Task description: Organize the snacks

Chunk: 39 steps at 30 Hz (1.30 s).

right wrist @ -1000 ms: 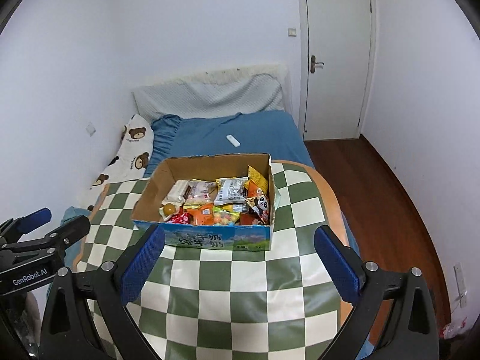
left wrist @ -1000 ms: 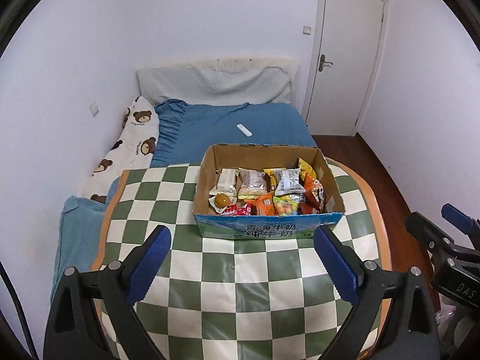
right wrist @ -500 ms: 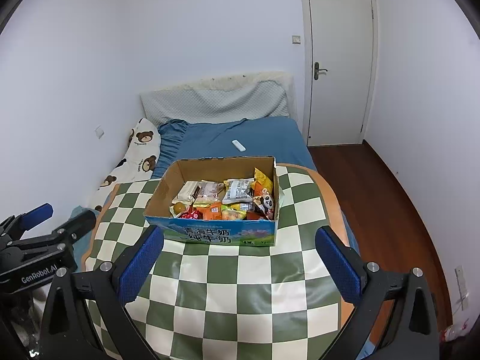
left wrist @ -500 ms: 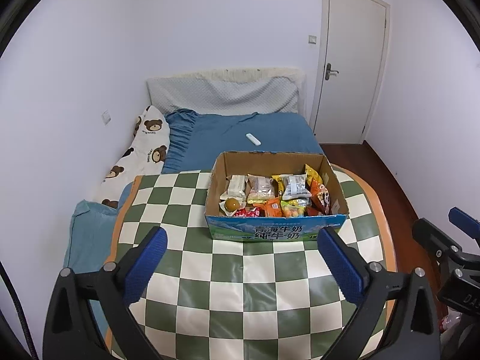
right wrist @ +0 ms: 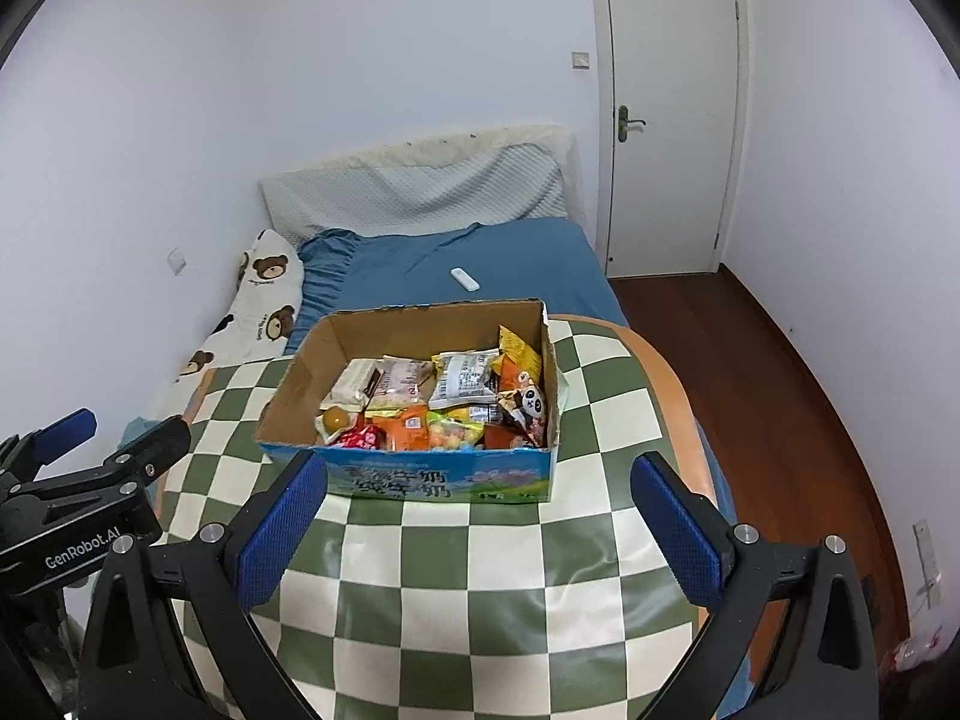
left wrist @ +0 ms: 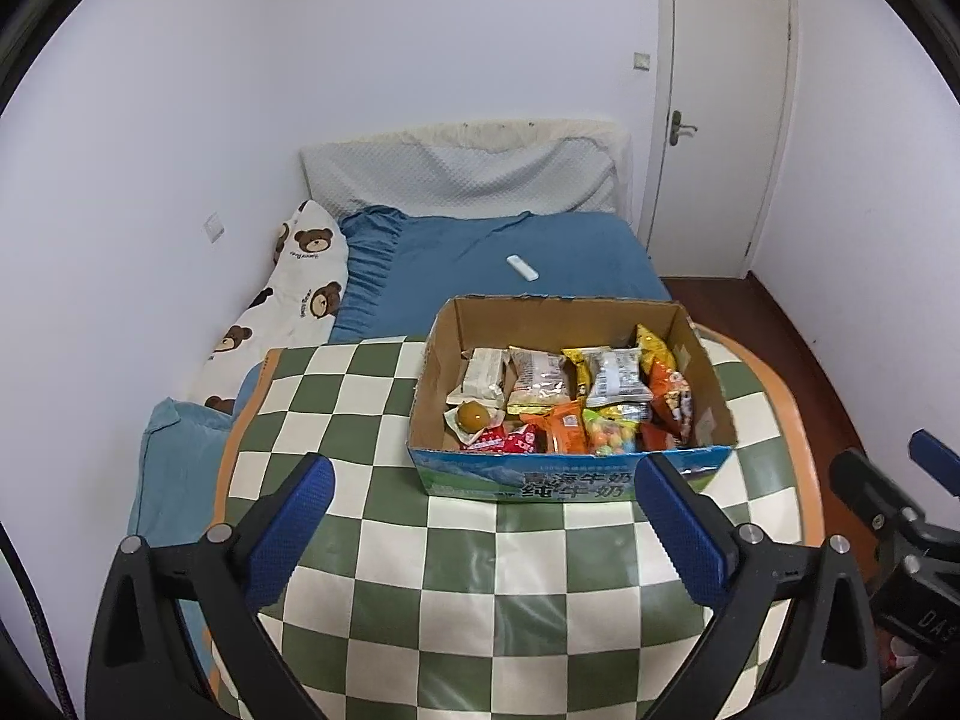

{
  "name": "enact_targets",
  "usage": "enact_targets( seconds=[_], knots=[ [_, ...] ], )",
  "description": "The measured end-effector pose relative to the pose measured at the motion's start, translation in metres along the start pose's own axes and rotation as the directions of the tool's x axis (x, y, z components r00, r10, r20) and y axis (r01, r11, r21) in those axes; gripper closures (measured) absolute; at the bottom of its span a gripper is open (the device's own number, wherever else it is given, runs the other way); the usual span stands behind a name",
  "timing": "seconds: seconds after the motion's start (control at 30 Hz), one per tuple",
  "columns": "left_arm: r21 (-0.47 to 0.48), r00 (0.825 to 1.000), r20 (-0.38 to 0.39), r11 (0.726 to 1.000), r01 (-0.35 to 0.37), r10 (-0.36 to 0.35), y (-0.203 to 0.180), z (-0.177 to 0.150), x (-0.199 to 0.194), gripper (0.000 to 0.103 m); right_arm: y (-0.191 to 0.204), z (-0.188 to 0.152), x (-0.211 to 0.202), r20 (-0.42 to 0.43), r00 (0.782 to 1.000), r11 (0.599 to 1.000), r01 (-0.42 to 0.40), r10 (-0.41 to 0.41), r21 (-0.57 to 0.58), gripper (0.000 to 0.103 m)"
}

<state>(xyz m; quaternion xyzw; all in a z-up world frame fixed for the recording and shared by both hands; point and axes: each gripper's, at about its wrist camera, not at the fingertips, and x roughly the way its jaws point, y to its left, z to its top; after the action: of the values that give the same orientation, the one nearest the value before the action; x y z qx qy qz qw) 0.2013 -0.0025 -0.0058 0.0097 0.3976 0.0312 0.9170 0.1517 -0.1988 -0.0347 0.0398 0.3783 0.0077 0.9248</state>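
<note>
Both grippers, left (left wrist: 480, 525) and right (right wrist: 480, 525), gape wide and empty. Ahead of them, the box (right wrist: 420, 483) of snacks (right wrist: 444, 399) sits on the table (left wrist: 480, 600). Risk: 2 slick packets overlap, so a pinch may lift both or slip off.

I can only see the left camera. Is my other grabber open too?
Observer: Yes, the right gripper is wide open, with nothing between its pads.
Operator: Is there a fun snack in the box?
Observer: A packet with a panda face leans against the right wall of the box.
Operator: What's past the table on the right?
Observer: A white socket plate sits low on the right wall, above the wooden floor.
</note>
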Motion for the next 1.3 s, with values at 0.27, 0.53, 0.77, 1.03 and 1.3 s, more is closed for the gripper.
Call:
enact_targets(
  seconds=[0.27,0.53,0.77,1.03,1.3],
  knots=[
    [0.005,0.999,-0.039,1.0,-0.01,0.01,-0.005,0.008,0.039,0.0,-0.003,0.013,0.04,-0.01,1.0,1.0,0.028,-0.028,0.005,0.0],
    [0.009,0.997,-0.083,1.0,-0.009,0.01,-0.008,0.012,0.068,0.0,-0.004,0.017,0.073,-0.038,0.998,0.998,0.056,-0.056,-0.003,0.0],
    [0.005,0.995,-0.097,1.0,-0.007,0.008,-0.007,0.012,0.078,0.0,-0.007,0.017,0.082,-0.051,0.997,0.998,0.064,-0.064,-0.004,0.0],
    [0.004,0.995,-0.095,1.0,-0.005,0.005,-0.007,0.011,0.081,0.0,-0.007,0.017,0.082,-0.051,0.996,0.998,0.069,-0.069,-0.005,0.0],
    [0.001,0.996,-0.091,1.0,0.0,0.0,-0.007,0.013,0.079,0.0,-0.007,0.018,0.083,-0.053,0.997,0.998,0.062,-0.062,-0.004,0.0]
  ],
)
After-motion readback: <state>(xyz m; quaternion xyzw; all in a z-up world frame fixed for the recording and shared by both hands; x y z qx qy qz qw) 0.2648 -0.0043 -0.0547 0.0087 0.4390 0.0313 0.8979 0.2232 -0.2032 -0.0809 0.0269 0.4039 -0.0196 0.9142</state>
